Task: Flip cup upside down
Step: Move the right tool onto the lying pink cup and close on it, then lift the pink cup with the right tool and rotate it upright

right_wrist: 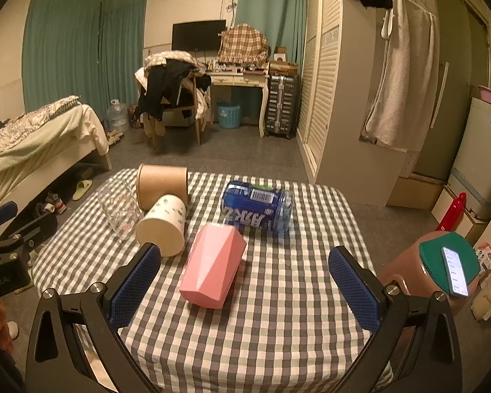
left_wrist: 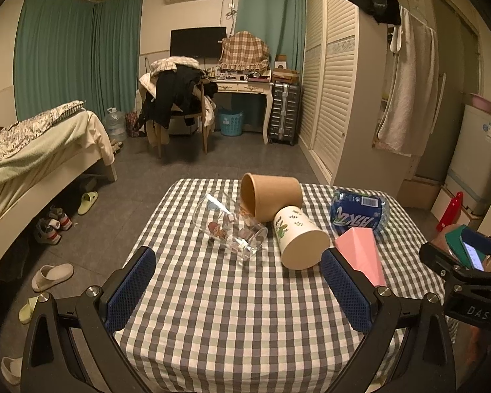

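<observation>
Several cups lie on their sides on the checked tablecloth (left_wrist: 245,311): a clear glass (left_wrist: 229,226), a brown paper cup (left_wrist: 270,196), a white cup with green print (left_wrist: 299,237) and a pink faceted cup (left_wrist: 361,253). In the right wrist view I see the pink cup (right_wrist: 212,265), the white cup (right_wrist: 163,226), the brown cup (right_wrist: 162,185) and the glass (right_wrist: 119,208). My left gripper (left_wrist: 239,283) is open and empty, short of the glass and white cup. My right gripper (right_wrist: 245,281) is open and empty, just short of the pink cup.
A blue bottle (right_wrist: 258,206) lies on its side at the table's far right, also in the left wrist view (left_wrist: 360,211). A pink stool with a green lid and a phone (right_wrist: 451,262) stands right of the table. A bed (left_wrist: 32,163) and slippers are to the left.
</observation>
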{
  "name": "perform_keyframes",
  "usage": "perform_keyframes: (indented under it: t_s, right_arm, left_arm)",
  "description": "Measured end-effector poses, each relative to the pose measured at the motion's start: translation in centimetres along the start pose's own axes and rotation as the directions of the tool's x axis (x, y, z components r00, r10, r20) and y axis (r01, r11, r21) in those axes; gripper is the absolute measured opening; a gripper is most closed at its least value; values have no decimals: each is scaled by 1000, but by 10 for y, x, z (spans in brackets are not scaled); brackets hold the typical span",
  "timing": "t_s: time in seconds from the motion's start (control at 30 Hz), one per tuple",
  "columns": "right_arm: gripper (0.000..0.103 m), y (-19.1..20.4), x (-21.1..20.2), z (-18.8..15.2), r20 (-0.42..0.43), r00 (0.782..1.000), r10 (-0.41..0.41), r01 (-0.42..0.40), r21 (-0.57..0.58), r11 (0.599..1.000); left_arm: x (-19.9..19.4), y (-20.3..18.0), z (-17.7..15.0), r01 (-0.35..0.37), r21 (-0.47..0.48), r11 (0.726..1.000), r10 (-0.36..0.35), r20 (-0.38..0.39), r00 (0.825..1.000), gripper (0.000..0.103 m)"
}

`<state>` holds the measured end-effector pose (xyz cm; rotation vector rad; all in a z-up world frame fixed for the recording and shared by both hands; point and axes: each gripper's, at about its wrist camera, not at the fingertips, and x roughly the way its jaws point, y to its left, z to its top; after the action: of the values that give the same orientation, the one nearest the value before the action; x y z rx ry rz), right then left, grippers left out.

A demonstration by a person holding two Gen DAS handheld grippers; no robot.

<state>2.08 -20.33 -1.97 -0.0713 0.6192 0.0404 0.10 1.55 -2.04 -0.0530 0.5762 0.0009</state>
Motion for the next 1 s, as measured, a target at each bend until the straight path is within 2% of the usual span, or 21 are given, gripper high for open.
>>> perform_keyframes:
  t_s: [0.27,0.53,0.73,0.8,0.83,1.0]
  right_arm:
    - [103,15,46,-9,-93,995,-23,22,-5,1000]
    - [100,33,119,-23,-205,978,-28,34,28,999]
    - [85,35,154,-26,-249,968,-19,33,52,998]
    - [68,34,159,-25,-252,968,-16,30,50,998]
    - [62,34,161,-25,-257,966,-20,33,45,998]
    - [62,30,152,-25,-256,967,-8,24,59,998]
  left_arm:
    - [24,21,-6,0,-23,1000,-1,-38,999,103]
    - [52,39,-19,-6,-41,999,2,-99,995,103]
    - [69,45,-24,-11,-40,999,6,-129,992,103]
    - [70,45,-25,-9,-41,999,3,-133,991,103]
    - [71,44,-26,-8,-41,999,3,-135,991,103]
    - [68,39,-27,-2,-30,1000,-2,-133,991,103]
